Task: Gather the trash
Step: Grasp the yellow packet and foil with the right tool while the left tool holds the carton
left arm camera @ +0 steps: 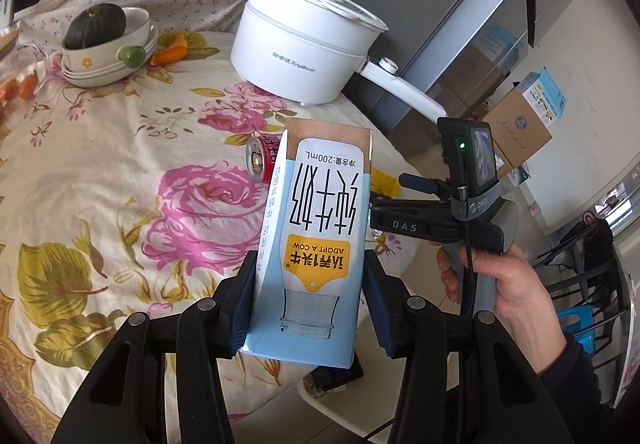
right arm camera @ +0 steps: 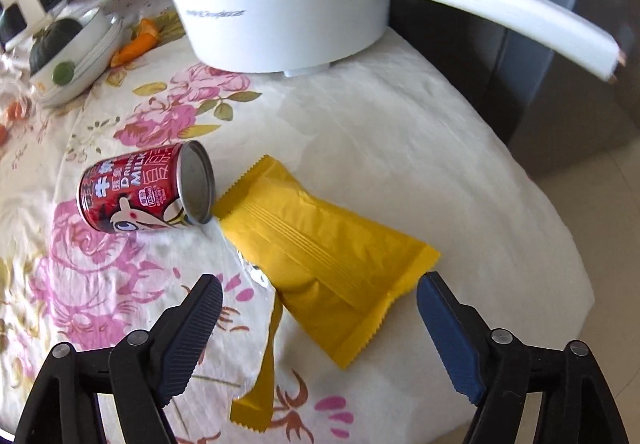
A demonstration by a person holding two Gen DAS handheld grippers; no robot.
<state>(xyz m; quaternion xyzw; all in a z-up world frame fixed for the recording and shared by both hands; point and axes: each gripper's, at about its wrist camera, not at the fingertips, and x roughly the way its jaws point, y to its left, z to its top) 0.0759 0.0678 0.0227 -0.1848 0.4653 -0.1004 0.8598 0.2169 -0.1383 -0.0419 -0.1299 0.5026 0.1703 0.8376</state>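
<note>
Item 1, your left tool [left arm camera: 308, 308]: clamped on the milk carton [left arm camera: 316, 236], one pad on each narrow side near its lower end. The carton is a rectangular paper box, glossy pale blue and white with a yellow label, held off the table [left arm camera: 100, 179], nearer you than the white pot [left arm camera: 304, 47]

Item 2, your right tool [right arm camera: 320, 336]: jaws spread wide, holding nothing, hovering low over the near end of the yellow wrapper [right arm camera: 320, 244]

Item 3, yellow wrapper: flat crinkled foil pouch with zigzag end seals and a ribbed centre seam, torn open with a loose strip trailing toward you. It lies on the table in front of the pot, its far end touching the red can [right arm camera: 148, 195]

Item 4, red can: small printed metal cylinder on its side, silver end toward the wrapper, in front of the pot and slightly left

Item 5, table: soft cloth cover, cream with pink roses

Handling, likely step, picking up the wrapper:
- Bring your right tool down so both pads straddle the puffed body, not the loose strip
- Thin film slides on cloth; press lightly into the cover before you close so the lower edge gathers
- Close fully; the foil gives little resistance
- Lift straight, away from the can, which looks free to roll
- Keep your left grip steady on the carton
</note>
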